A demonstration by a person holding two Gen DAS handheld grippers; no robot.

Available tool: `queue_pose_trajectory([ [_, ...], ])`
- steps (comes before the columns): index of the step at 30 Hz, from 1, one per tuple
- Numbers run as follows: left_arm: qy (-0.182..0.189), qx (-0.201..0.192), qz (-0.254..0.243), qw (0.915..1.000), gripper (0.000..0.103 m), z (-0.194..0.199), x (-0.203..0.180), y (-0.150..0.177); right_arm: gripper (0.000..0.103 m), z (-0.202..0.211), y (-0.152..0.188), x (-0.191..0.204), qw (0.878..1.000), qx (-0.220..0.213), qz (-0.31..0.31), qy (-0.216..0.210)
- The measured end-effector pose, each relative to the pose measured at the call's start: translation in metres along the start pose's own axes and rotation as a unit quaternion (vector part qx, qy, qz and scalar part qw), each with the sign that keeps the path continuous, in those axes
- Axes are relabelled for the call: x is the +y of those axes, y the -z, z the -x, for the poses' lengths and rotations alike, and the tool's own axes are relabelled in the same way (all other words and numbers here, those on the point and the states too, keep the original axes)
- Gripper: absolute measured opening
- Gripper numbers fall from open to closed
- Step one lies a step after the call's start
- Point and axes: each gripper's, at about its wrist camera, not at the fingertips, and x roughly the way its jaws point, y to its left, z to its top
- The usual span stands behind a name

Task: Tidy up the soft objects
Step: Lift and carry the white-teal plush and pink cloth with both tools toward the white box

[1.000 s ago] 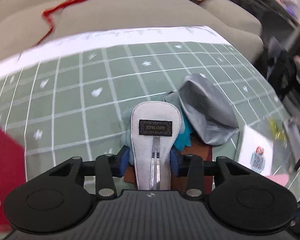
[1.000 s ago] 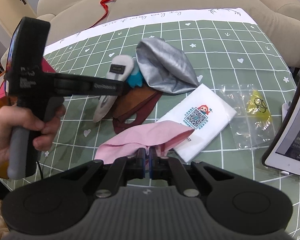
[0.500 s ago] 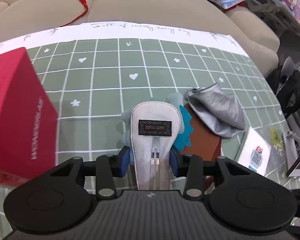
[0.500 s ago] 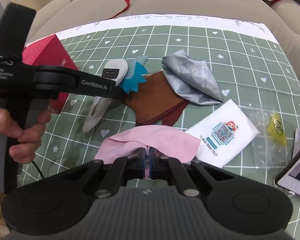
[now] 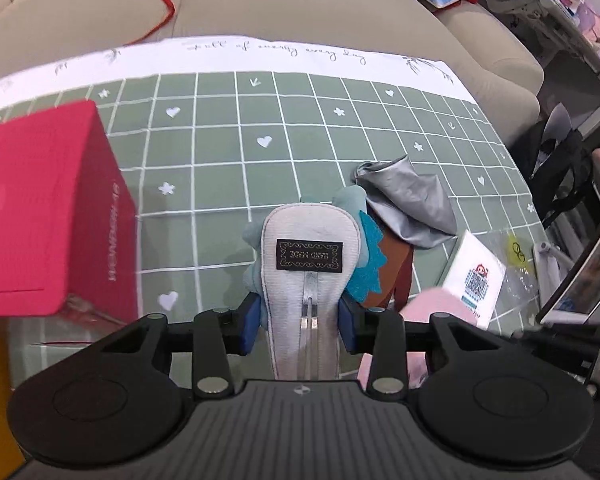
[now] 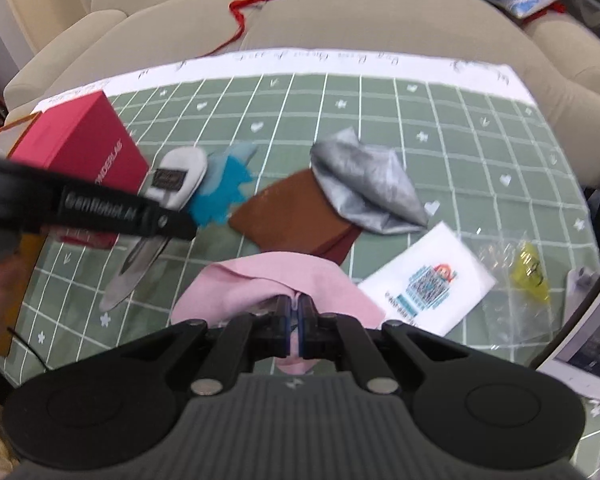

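From the left wrist view, the left gripper (image 5: 308, 322) is clamped on a white plush pouch (image 5: 310, 264) with a black label, its blue pads pressing both sides; a teal felt piece (image 5: 366, 260) sticks out at the pouch's 3 o'clock. A red box (image 5: 52, 208) stands at 9 o'clock on the green checked mat (image 5: 228, 168), and a silver cloth (image 5: 410, 200) lies at 2 o'clock, overlapping a brown cloth (image 5: 392, 268). From the right wrist view, the right gripper (image 6: 294, 330) is pinched tight on a pink cloth (image 6: 268, 284), which bunches just ahead of the jaws. The left gripper's arm crosses at 9 o'clock, carrying the pouch beside the red box. The brown and silver cloths lie at 12 to 1 o'clock, a white card (image 6: 426, 284) at 3 o'clock beside a clear bag (image 6: 524, 280).
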Motion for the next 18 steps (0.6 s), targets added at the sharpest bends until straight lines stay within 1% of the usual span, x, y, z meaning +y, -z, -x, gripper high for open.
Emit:
queue_pose_trajectory([
  [4,0.001,-0.007,-0.005,1.0,0.045,0.016,0.004,0.003,0.0,0.009,-0.006,0.007,1.0,-0.016,-0.003,0.003],
  [6,0.001,-0.016,-0.011,0.9998,0.045,0.025,0.005,0.005,0.0,0.012,-0.006,0.012,1.0,-0.013,0.008,0.006],
  [8,0.007,-0.017,-0.012,0.9998,0.045,0.032,0.008,0.006,0.0,0.013,-0.005,0.017,1.0,-0.011,0.019,0.018],
  [10,0.015,-0.018,-0.011,0.9997,0.045,0.039,0.011,0.006,0.0,0.016,-0.005,0.017,1.0,-0.012,0.014,0.019],
  [12,0.016,-0.022,-0.013,0.9995,0.045,0.049,0.014,0.006,0.0,0.022,-0.006,0.019,0.999,-0.02,0.012,0.029],
  [14,0.018,-0.028,-0.015,0.9993,0.045,0.061,0.018,0.007,0.0,0.032,-0.009,0.021,0.999,-0.035,0.004,0.033],
  [17,0.021,-0.04,-0.018,0.9988,0.045,0.081,0.027,0.007,0.0,0.052,-0.015,0.025,0.997,-0.067,-0.016,0.023],
  [18,0.021,-0.045,-0.018,0.9986,0.045,0.088,0.032,0.006,0.0,0.059,-0.017,0.026,0.996,-0.083,-0.028,0.017],
])
